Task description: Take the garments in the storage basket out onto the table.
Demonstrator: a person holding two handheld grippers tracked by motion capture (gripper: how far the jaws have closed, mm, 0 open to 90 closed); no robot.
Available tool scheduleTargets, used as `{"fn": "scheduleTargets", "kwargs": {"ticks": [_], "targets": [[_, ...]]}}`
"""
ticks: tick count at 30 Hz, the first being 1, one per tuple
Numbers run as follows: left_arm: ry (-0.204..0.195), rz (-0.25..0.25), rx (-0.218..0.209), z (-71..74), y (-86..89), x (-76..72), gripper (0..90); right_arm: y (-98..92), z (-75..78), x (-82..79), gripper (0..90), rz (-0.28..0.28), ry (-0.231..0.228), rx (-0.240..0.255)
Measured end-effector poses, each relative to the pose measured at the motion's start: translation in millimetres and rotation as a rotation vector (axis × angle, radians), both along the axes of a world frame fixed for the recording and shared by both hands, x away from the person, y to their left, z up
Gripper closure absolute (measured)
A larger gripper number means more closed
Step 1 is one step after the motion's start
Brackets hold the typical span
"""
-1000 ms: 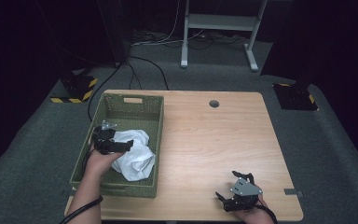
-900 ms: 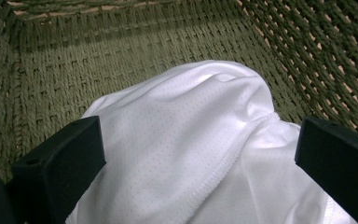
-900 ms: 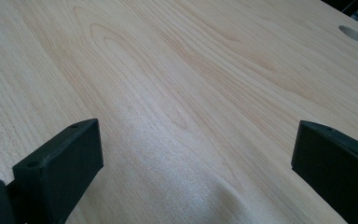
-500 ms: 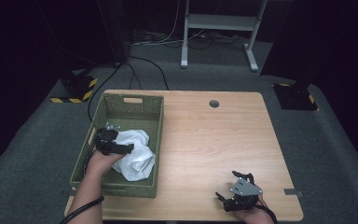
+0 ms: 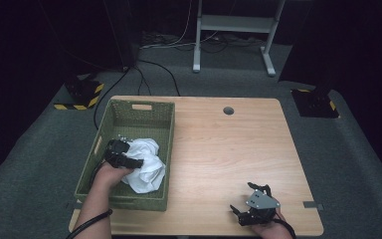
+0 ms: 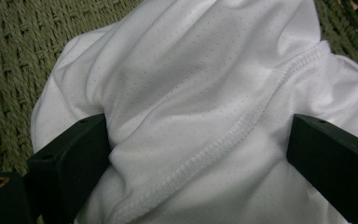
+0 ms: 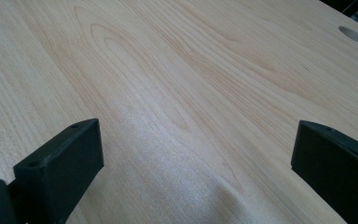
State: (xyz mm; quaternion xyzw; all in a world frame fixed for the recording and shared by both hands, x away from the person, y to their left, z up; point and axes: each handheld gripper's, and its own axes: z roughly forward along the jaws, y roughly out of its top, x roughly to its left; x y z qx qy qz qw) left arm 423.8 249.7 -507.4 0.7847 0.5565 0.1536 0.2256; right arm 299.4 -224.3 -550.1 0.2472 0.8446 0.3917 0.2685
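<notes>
Between the two black jaws of the left gripper point(image 6: 200, 154), a fold of white cloth point(image 6: 191, 93) with a stitched seam is seen in the left gripper view; the jaws are spread wide, one at about 8 o'clock and the other at about 4 o'clock of that view, and the fabric is pressed against their inner faces without being pinched. Green woven wicker is visible behind the cloth at 10 o'clock and at 1 o'clock. From the high view, the left gripper point(image 5: 121, 154) is found inside the green basket point(image 5: 142, 106), laid against the left edge of the bunched white cloth point(image 5: 146, 164), with a hand point(image 5: 110, 174) and forearm entering from 6 o'clock. The cloth is heaped in the near half of the basket, toward its right wall. The basket is set on the left part of the wooden table point(image 5: 229, 149), its long side running from 6 to 12 o'clock. At about 5 o'clock on the table, well apart from the basket, the right gripper point(image 5: 251, 209) is held near the front edge, a grey plate on top. In the right gripper view its jaws point(image 7: 198, 154) are seen wide apart over bare wood grain, nothing between them. A round hole point(image 7: 353, 34) in the tabletop is seen at 1 o'clock of that view, and the same hole point(image 5: 228, 110) lies near the far edge in the high view.
</notes>
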Motion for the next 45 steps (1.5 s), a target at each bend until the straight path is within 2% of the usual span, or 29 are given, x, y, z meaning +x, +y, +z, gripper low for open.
{"fn": "scheduleTargets", "kwargs": {"ticks": [3,8,12,16,24,26,31,36,40,41,42,43,45], "targets": [[0.011,-0.002,0.01,-1.5,-0.8,0.0,7.4,-0.1,0.0,-0.1,1.7,-0.001,0.0,0.001],[0.018,-0.033,0.078,-3.6,-5.0,-0.8,11.4,0.2,-0.1,0.1,1.7,0.001,-0.003,-0.004],[0.021,-0.03,0.081,-2.9,-4.9,-1.5,18.4,0.2,-0.1,-0.1,1.7,-0.001,-0.002,-0.003],[0.025,-0.037,0.106,-1.3,-6.9,-2.0,26.6,0.3,-0.1,-0.3,1.7,0.001,-0.006,-0.006],[0.039,-0.05,0.085,1.2,-6.9,-3.0,47.3,0.2,-0.1,-0.3,1.7,0.0,-0.006,-0.004],[0.035,-0.048,0.096,2.8,-7.3,-2.5,51.4,0.1,-0.1,-0.4,1.7,-0.001,-0.005,-0.002],[0.03,-0.045,0.101,5.8,-7.8,-2.3,57.2,-0.2,0.0,-0.7,1.6,-0.004,-0.003,0.003],[0.011,-0.044,0.071,9.8,-6.7,-3.0,60.7,-0.5,0.1,-0.5,1.7,-0.005,-0.003,0.006],[-0.018,-0.002,0.002,15.3,-1.0,-4.3,62.0,-0.9,0.3,-0.4,1.7,-0.006,-0.003,0.009],[-0.033,0.006,-0.014,17.3,0.3,-4.9,62.2,-0.8,0.2,-0.3,1.7,-0.006,-0.003,0.009],[-0.068,0.015,-0.039,21.3,2.1,-6.2,62.4,-0.8,0.2,-0.4,1.7,-0.006,-0.003,0.008],[-0.068,0.015,-0.039,21.3,2.1,-6.2,62.7,-0.8,0.2,-0.4,1.7,-0.006,-0.003,0.008],[-0.094,0.04,-0.065,23.9,5.7,-7.7,63.0,-0.7,0.2,-0.5,1.7,-0.006,-0.004,0.008]]}}
